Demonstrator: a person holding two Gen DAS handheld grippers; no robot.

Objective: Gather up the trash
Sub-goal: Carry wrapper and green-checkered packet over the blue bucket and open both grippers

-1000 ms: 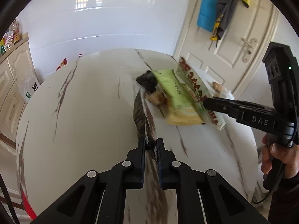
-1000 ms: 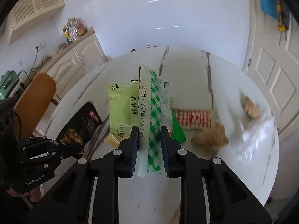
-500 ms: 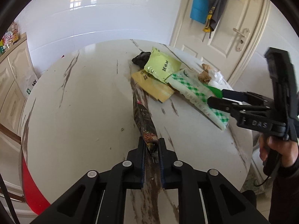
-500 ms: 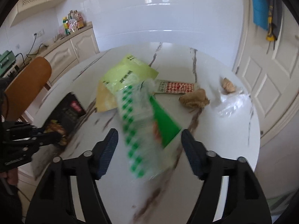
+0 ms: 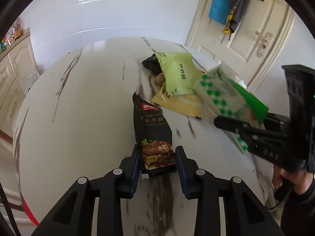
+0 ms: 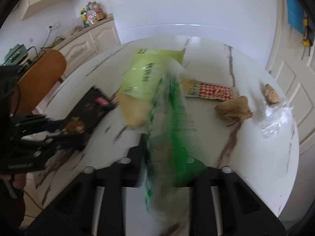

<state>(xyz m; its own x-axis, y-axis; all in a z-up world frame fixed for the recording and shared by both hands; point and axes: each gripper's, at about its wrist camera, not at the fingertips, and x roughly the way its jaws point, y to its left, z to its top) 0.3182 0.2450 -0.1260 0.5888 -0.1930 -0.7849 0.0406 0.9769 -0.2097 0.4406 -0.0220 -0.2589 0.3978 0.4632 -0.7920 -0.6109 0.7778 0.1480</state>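
Now I see the black steak-snack wrapper (image 5: 153, 135) lying flat on the marble table (image 5: 78, 118), its near end between my left gripper (image 5: 157, 165) fingers, which stand apart either side of it. Green-checked clear bag (image 5: 220, 92) sits blurred in my right gripper (image 6: 165, 153); I cannot tell whether those fingers pinch it. Lime pouch (image 5: 179, 72) overlaps a yellow packet (image 5: 183, 104) just beyond.

Steak wrapper (image 5: 152, 131) flat on counter (image 5: 82, 118), near end between left hand-held gripper (image 5: 157, 158) fingers. Behind it, lime pouch (image 5: 178, 73) on tan pouch (image 5: 182, 102). Checked bag (image 5: 222, 94) right of those, by right hand-held gripper (image 5: 238, 124). Paper wad (image 6: 234, 111) and clear plastic (image 6: 275, 120) farther right.
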